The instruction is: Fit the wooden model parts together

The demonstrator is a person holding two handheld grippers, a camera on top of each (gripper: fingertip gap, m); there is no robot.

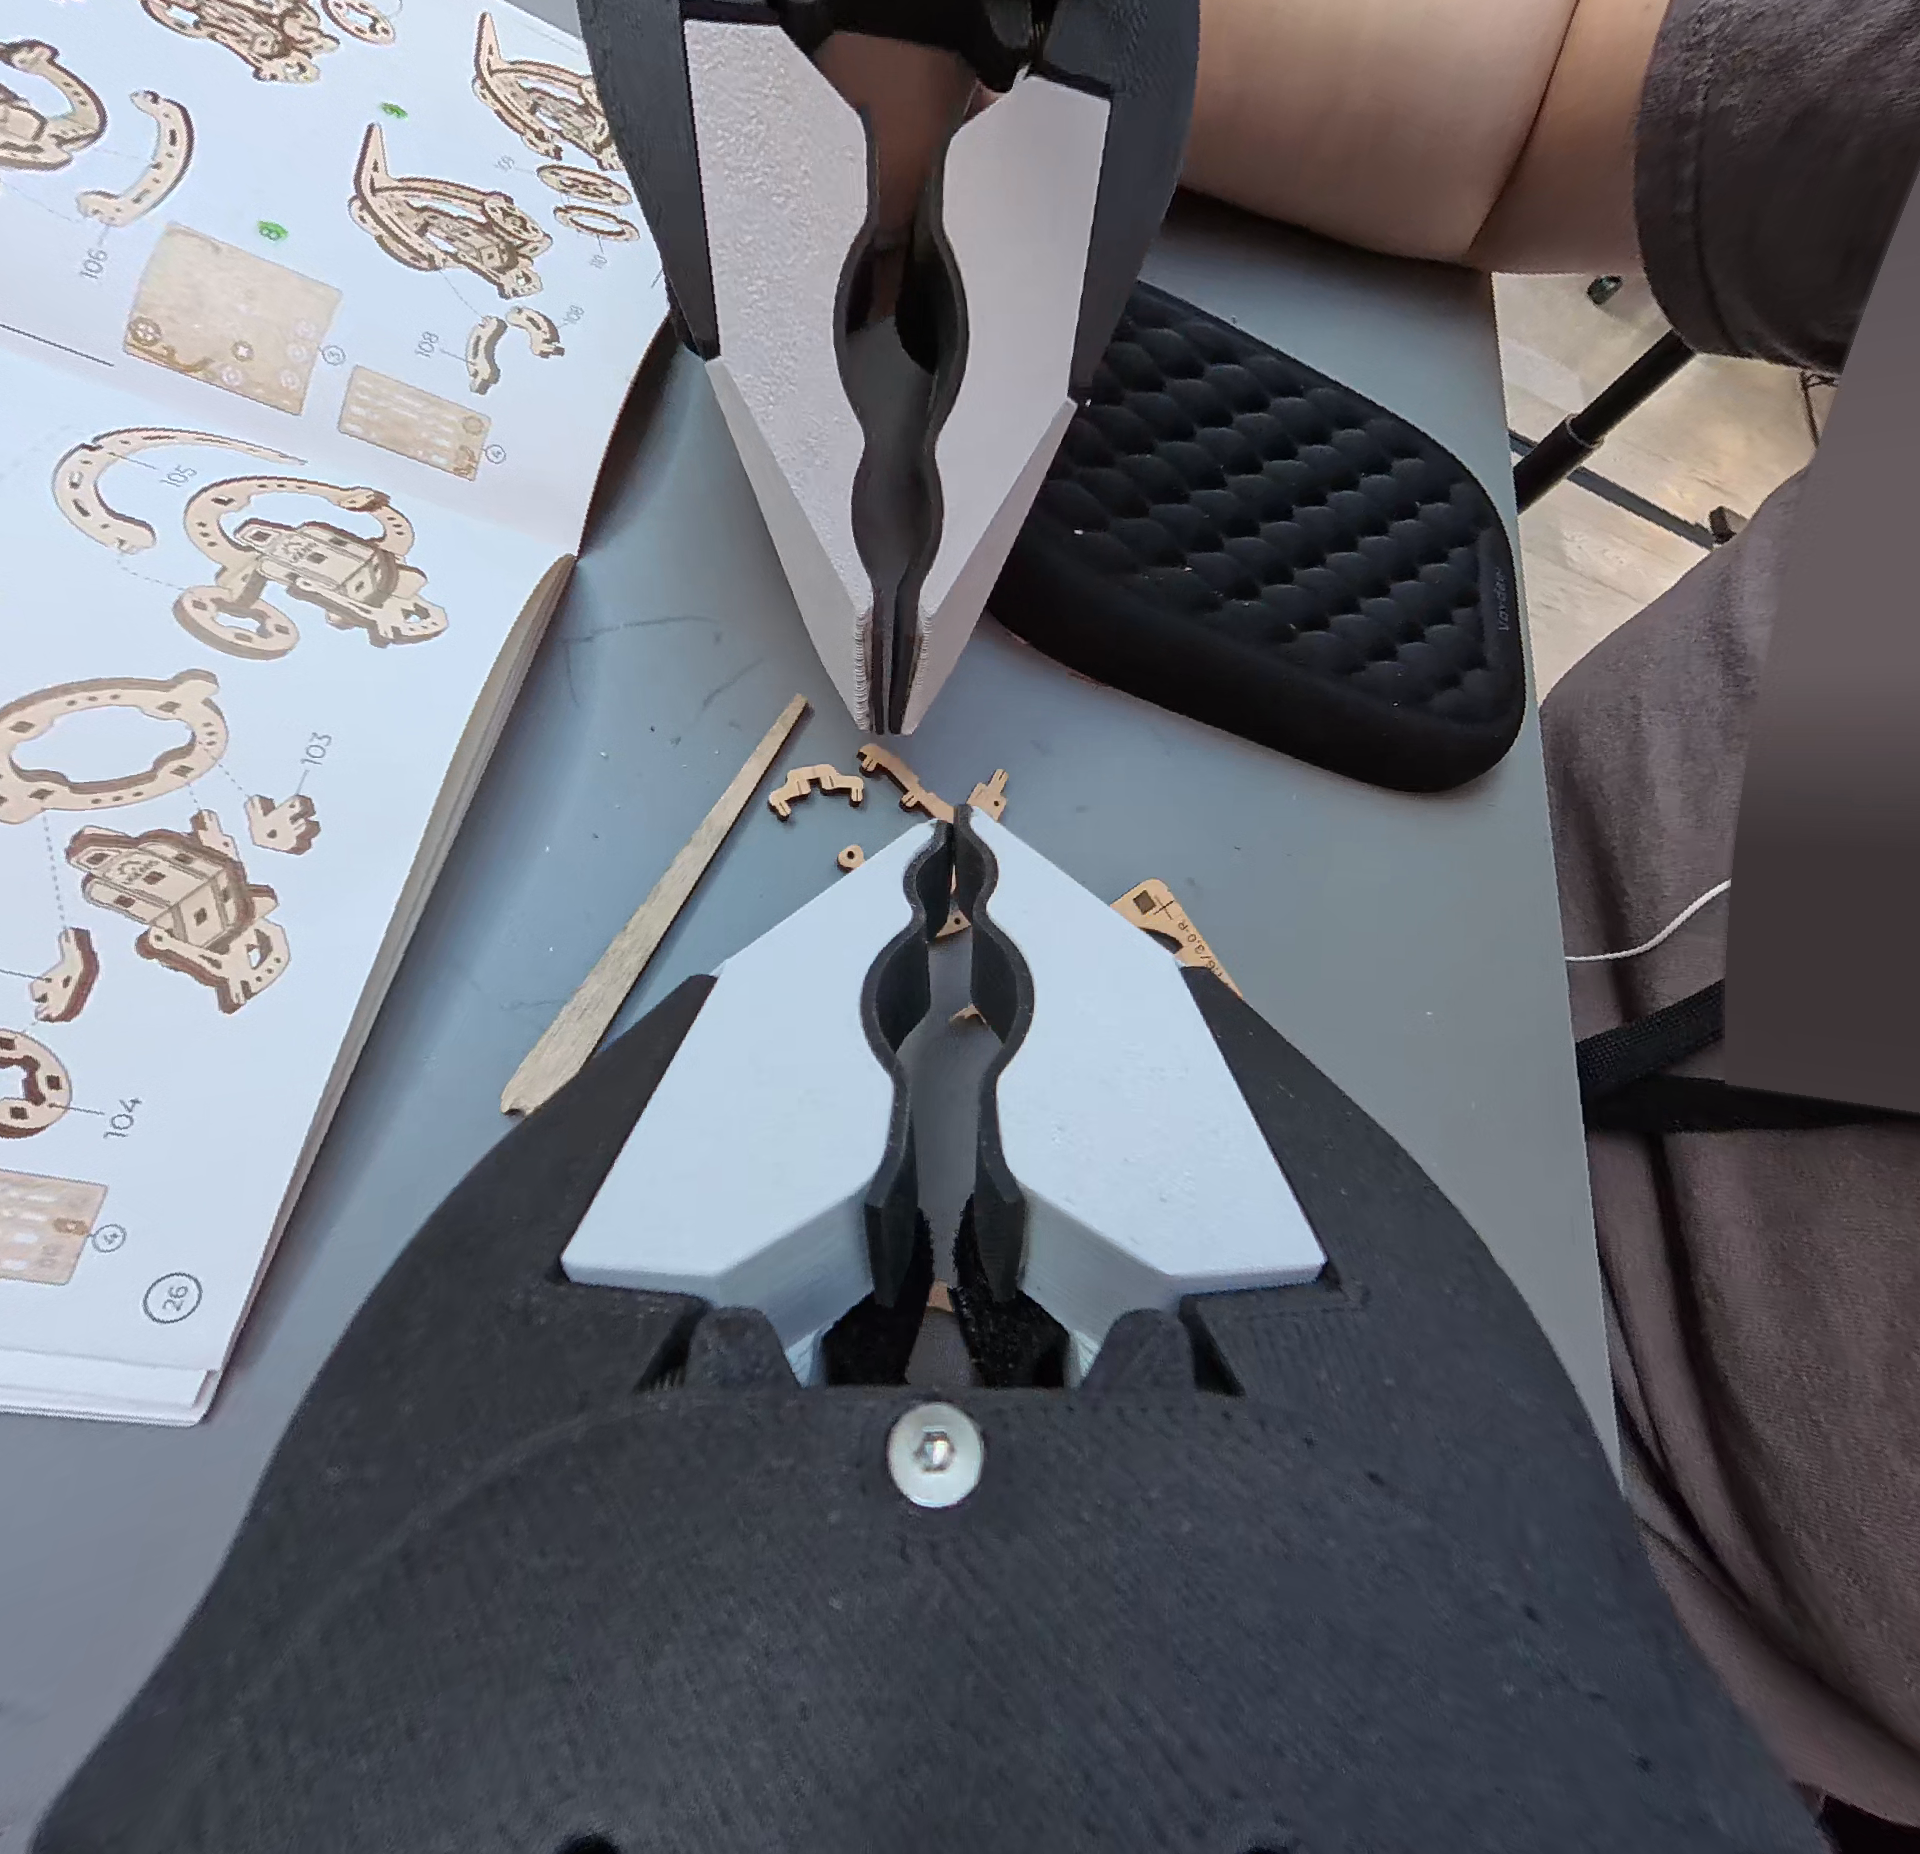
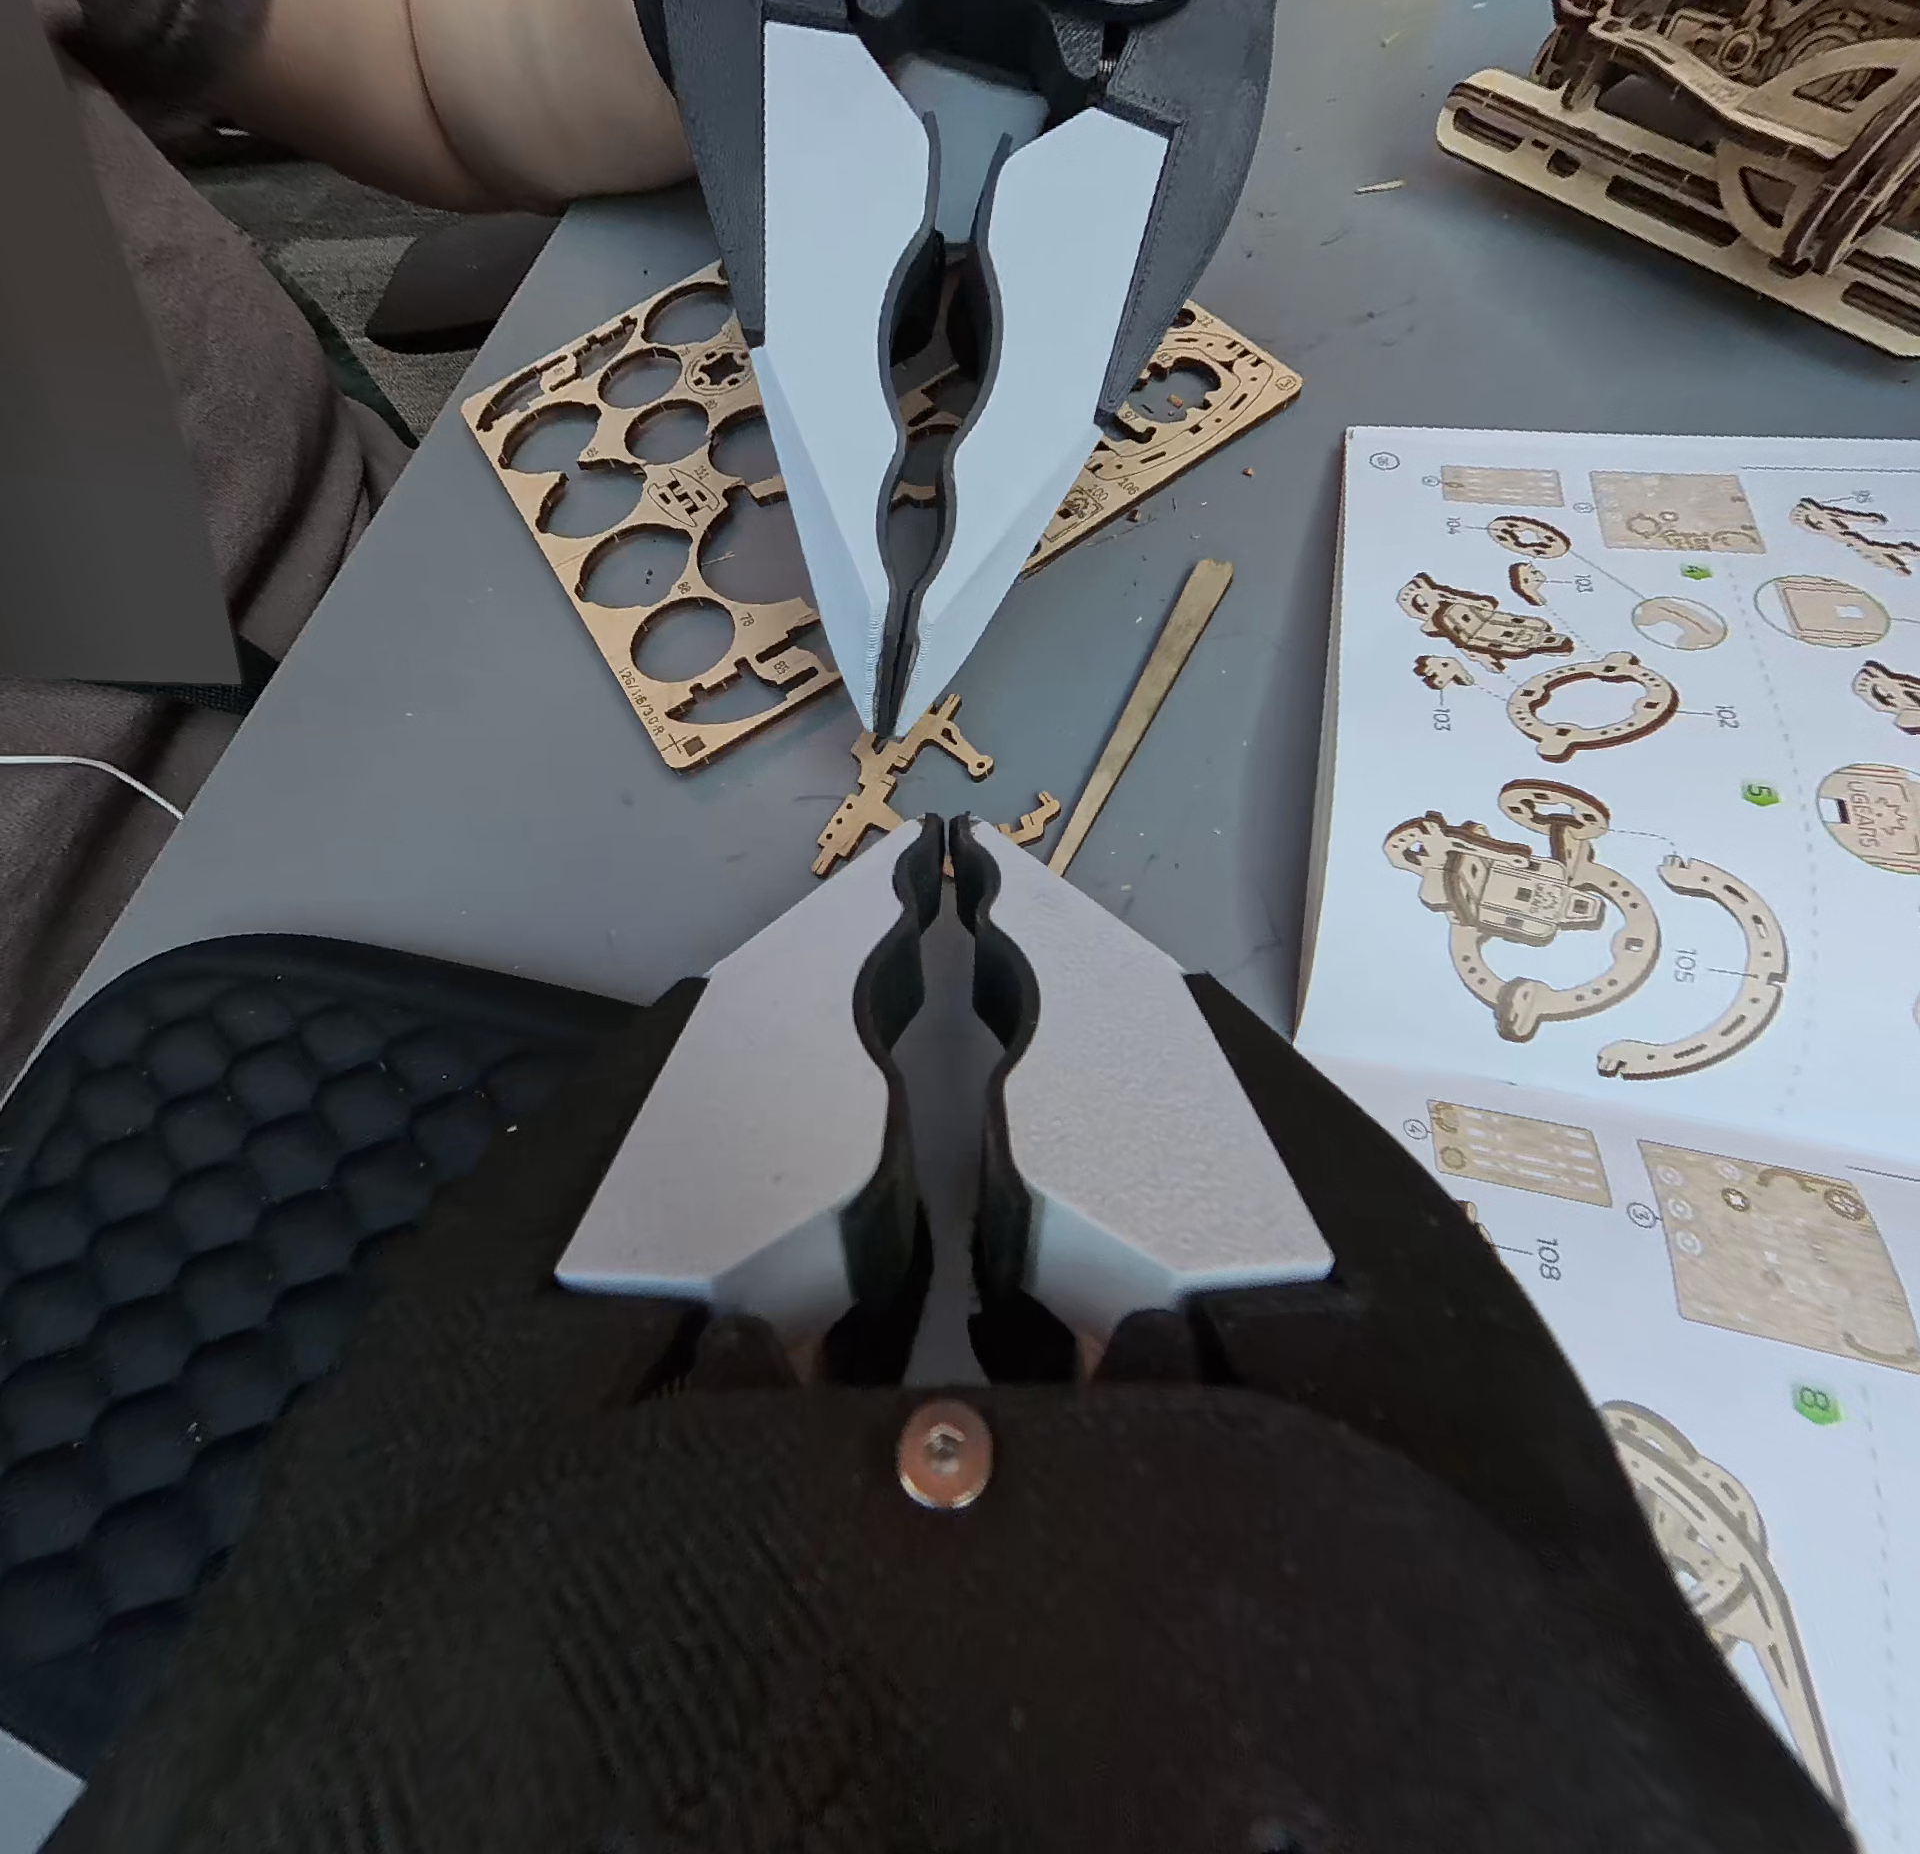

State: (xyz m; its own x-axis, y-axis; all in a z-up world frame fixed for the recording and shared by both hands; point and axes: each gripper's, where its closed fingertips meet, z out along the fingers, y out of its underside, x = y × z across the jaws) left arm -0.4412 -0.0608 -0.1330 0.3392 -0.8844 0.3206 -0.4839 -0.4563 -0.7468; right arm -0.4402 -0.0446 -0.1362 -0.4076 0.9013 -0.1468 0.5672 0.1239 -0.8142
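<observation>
Several small flat wooden parts lie on the grey table (image 1: 1299, 973). A long notched piece (image 2: 862, 817) with a hooked arm (image 2: 971, 755) lies flat between the two grippers. It also shows in the left wrist view (image 1: 904, 781). My left gripper (image 1: 951, 825) is shut, and its tips (image 2: 883, 726) rest on that piece. My right gripper (image 2: 945, 822) faces it with fingers together, tips (image 1: 888, 726) just above the piece's end; I see nothing between them. A small bracket (image 1: 816, 788) and a tiny ring (image 1: 852, 856) lie beside them.
A thin wooden stick (image 1: 665, 911) lies next to the parts. A punched-out plywood sheet (image 2: 644, 516), an open instruction booklet (image 2: 1610, 765), a black padded cushion (image 1: 1268, 537) and an assembled wooden model (image 2: 1714, 121) surround the spot. A person's arm (image 1: 1351, 90) is behind. The tips of both grippers are at nearly the same place.
</observation>
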